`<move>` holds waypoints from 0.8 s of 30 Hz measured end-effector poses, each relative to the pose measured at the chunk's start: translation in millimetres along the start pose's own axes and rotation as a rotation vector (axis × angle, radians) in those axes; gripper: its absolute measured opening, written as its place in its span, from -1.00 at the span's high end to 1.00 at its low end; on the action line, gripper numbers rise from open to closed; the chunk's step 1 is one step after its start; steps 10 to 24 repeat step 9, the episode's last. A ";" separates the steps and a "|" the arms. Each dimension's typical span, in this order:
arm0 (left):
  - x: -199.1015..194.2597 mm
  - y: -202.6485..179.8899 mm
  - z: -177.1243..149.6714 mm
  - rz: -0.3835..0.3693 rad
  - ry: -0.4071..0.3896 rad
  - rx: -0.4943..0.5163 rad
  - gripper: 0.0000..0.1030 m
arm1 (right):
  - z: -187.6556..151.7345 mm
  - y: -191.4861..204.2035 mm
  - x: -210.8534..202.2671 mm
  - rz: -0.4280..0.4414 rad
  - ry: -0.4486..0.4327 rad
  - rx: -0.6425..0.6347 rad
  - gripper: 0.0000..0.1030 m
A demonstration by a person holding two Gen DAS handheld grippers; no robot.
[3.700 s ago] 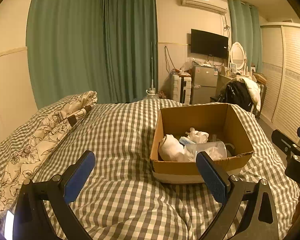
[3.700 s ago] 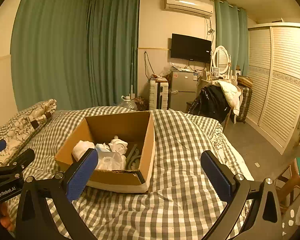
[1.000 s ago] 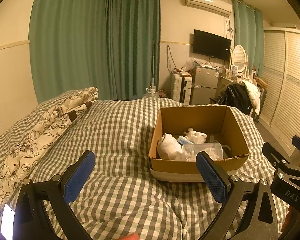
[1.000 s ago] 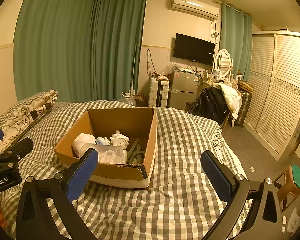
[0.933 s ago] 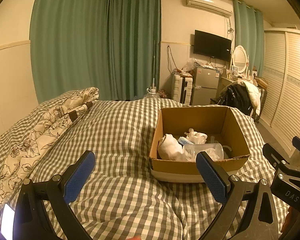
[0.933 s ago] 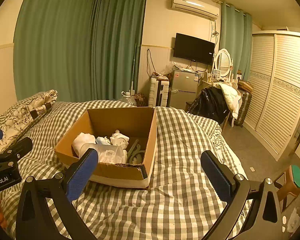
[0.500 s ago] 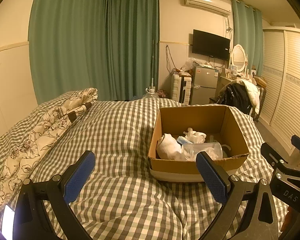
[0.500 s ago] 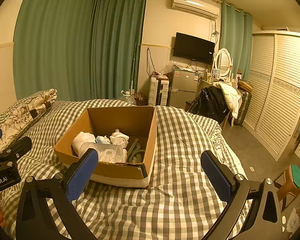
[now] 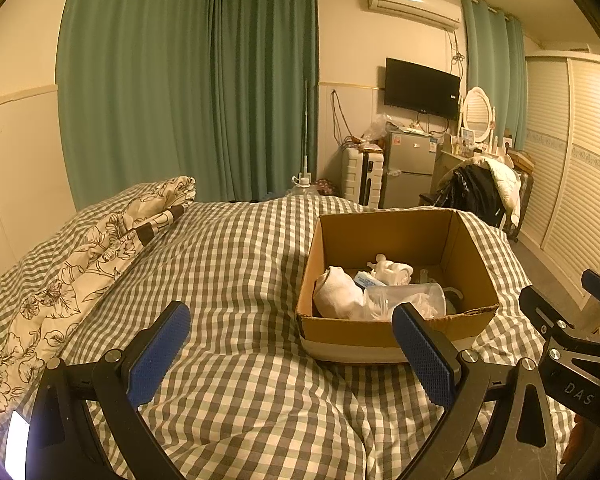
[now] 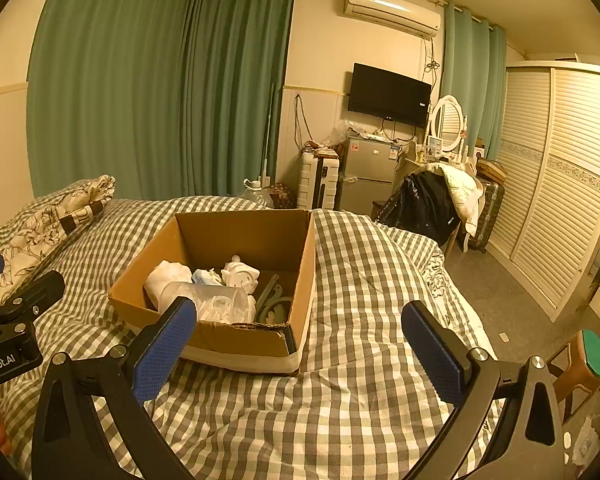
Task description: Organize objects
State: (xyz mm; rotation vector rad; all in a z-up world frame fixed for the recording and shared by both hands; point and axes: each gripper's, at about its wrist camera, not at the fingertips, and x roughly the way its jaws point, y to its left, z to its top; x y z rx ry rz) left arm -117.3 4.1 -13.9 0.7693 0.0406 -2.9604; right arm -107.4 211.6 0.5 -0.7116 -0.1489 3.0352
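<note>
Both claws released — left gripper (image 9: 290, 354) & right gripper (image 10: 298, 346) hang over the bed (image 9: 236, 264), empty; box (image 9: 396, 336) w/ cup (image 9: 406, 300) sits mid-bed.

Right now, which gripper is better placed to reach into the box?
Either, barely: both hang open and empty short of the box. I'd lean right gripper, whose view has the contents more centred than the left gripper.
</note>
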 end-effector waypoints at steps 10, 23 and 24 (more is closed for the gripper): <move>-0.5 0.7 1.3 0.011 -0.009 0.008 -1.00 | -0.2 1.1 1.2 0.001 0.003 -0.003 -0.99; -0.5 0.7 1.3 0.011 -0.009 0.008 -1.00 | -0.2 1.1 1.2 0.001 0.003 -0.003 -0.99; -0.5 0.7 1.3 0.011 -0.009 0.008 -1.00 | -0.2 1.1 1.2 0.001 0.003 -0.003 -0.99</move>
